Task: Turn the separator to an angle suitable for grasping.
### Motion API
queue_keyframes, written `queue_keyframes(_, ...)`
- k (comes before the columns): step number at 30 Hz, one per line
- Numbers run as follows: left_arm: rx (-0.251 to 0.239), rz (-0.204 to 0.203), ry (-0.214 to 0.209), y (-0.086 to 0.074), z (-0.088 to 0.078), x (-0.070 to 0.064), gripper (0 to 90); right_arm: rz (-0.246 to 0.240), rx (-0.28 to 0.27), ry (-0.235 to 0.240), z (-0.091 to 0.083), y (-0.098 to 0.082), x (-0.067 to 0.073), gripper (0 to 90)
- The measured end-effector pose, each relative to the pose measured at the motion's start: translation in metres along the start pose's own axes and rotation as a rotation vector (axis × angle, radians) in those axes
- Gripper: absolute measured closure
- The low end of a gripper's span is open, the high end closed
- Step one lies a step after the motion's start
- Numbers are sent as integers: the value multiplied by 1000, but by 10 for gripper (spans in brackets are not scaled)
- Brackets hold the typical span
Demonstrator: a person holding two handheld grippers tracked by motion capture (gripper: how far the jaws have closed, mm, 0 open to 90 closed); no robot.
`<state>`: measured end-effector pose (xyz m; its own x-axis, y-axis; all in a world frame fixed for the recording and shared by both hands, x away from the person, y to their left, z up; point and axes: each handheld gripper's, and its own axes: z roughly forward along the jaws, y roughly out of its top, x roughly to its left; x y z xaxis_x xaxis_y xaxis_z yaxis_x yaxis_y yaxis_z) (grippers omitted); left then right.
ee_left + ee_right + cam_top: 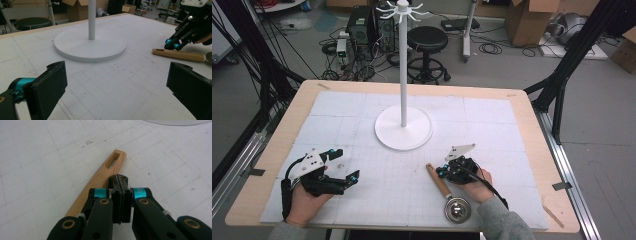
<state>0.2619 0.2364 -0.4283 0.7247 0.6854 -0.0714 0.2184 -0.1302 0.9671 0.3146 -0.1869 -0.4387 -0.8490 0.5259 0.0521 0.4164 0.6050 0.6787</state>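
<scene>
A utensil with a wooden handle (438, 180) and a round metal bowl (457, 209) lies on the white mat at the front right. My right gripper (441, 171) is shut with nothing between its jaws. Its tips (118, 180) sit just beside the handle (107, 170), below the handle's slotted end; I cannot tell whether they touch it. A white stand (403, 75) with hooks at the top rises from a round base (392, 132) at the table's middle. My left gripper (346, 164) rests open at the front left, jaws wide (117, 75), facing the base (90, 45) and the right gripper (173, 45).
The wooden table edge (302, 100) frames the gridded white mat. Beyond the table stand a black stool (427, 40), computer cases with cables (362, 30) and cardboard boxes (527, 20). Black frame posts (562, 75) stand at both sides.
</scene>
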Motion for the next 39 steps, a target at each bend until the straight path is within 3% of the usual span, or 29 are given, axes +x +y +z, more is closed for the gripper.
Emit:
queue_keyframes(16, 4, 1, -1, 0, 0, 0, 37, -51, 25, 27, 13, 16, 10, 900)
queue_keyframes(18, 3, -1, -2, 0, 0, 0, 37, -44, 27, 55, 15, 18, 12, 900)
queue_keyframes(23, 3, -2, -1, 0, -1, 0, 37, -71, 38, 70, 20, 24, 18, 900)
queue_keyframes(29, 3, 0, 1, 0, -2, 0, 37, -66, 48, 104, 23, 28, 20, 900)
queue_keyframes(39, -5, -2, 1, -1, -2, 1, 37, -139, 81, 121, 30, 38, 36, 900)
